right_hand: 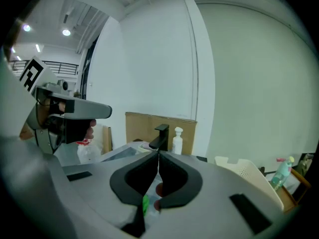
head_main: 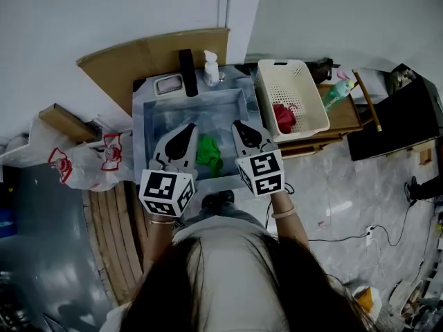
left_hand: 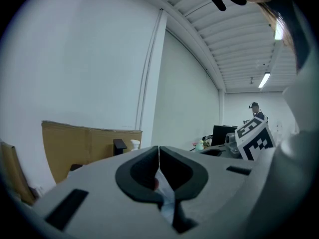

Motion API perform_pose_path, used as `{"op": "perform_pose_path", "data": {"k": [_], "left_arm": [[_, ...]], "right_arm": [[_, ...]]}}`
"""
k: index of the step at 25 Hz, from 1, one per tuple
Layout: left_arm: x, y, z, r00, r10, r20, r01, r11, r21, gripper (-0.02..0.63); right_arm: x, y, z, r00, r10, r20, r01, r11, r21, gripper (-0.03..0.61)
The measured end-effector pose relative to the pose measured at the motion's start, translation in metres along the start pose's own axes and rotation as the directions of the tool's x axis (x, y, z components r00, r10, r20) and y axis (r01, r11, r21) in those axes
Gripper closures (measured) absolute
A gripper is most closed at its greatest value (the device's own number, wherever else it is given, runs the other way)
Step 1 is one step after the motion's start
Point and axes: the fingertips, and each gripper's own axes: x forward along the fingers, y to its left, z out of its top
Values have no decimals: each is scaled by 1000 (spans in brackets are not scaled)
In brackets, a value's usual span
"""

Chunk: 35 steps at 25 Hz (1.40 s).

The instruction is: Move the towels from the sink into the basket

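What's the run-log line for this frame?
left tongs: shut, empty | right tongs: shut, empty | green towel: in sink | red towel: in basket

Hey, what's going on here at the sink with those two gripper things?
A person stands at the sink with a hand-held gripper in each hand. The left gripper and the right gripper both hang over the basin with their jaws shut, and neither holds anything. A green towel lies in the sink between them. A red towel is already in the white basket to the right, so the green one is what is left to move.
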Motion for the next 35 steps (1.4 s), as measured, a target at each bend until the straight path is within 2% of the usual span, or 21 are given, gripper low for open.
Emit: {"op": "perform_pose_path", "data": {"k": [8,19,31,35], "left_arm": [[-12,17,-6,998,62,-8,-62,998,-17,603],[-18,23,-13,994,111,-16,-112,993,-29,603],[-21,29,-19,985,169,-17,-170,984,-56,603],[-23,33,-21,982,189,-24,-190,980,-58,603]], "right_arm": [[19,23,-7,994,103,-28,-102,994,43,552],[50,41,-45,968,193,-161,-201,979,-33,551],[88,54,-98,914,271,-302,-311,946,-92,549],[96,60,-114,883,303,-358,-356,930,-91,549]]}}
